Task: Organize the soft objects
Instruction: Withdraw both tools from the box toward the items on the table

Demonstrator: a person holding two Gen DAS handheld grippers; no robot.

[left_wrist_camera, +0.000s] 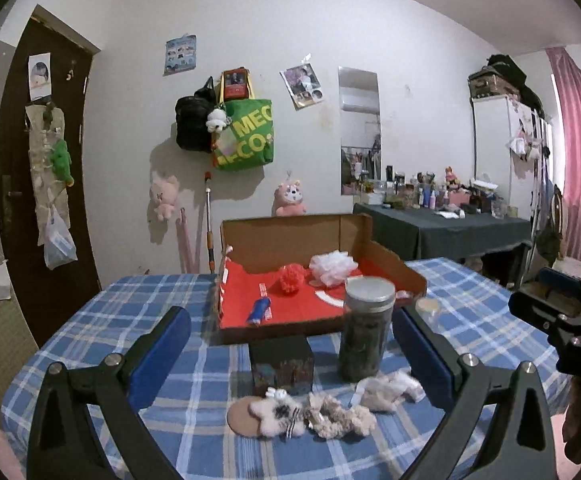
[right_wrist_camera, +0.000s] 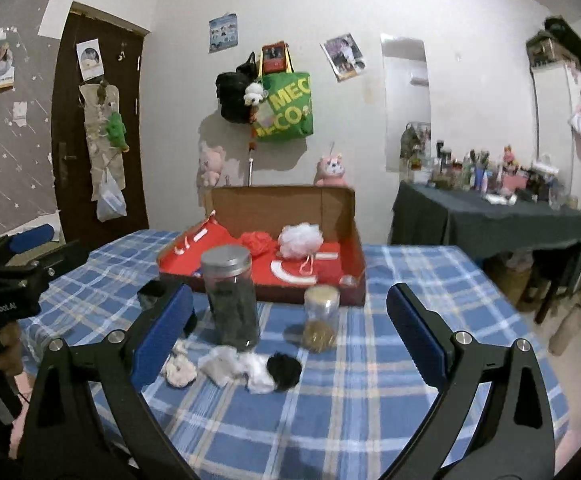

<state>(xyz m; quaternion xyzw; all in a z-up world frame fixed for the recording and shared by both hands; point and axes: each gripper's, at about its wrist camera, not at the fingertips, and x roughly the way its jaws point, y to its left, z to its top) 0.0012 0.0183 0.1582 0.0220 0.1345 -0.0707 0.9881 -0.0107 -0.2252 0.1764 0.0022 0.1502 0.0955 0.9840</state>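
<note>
Your left gripper [left_wrist_camera: 290,352] has its jaws wide apart with nothing between the pads, and your right gripper [right_wrist_camera: 290,328] is the same, wide apart and holding nothing. Just in front of them, on the blue plaid tablecloth [right_wrist_camera: 370,420], lie the soft objects: a beige scrunchie [left_wrist_camera: 340,420] beside a fluffy white-and-black piece [left_wrist_camera: 278,416], a white crumpled cloth [right_wrist_camera: 234,364] and a black puff [right_wrist_camera: 284,368] touching it. Behind these stand a tall jar with a metal lid [right_wrist_camera: 230,296], a small jar [right_wrist_camera: 321,316] and a dark box [left_wrist_camera: 282,364], and further back the open cardboard box [left_wrist_camera: 290,236] with red lining holds a red mesh pouf [left_wrist_camera: 290,278] and a white mesh pouf [left_wrist_camera: 332,266].
</note>
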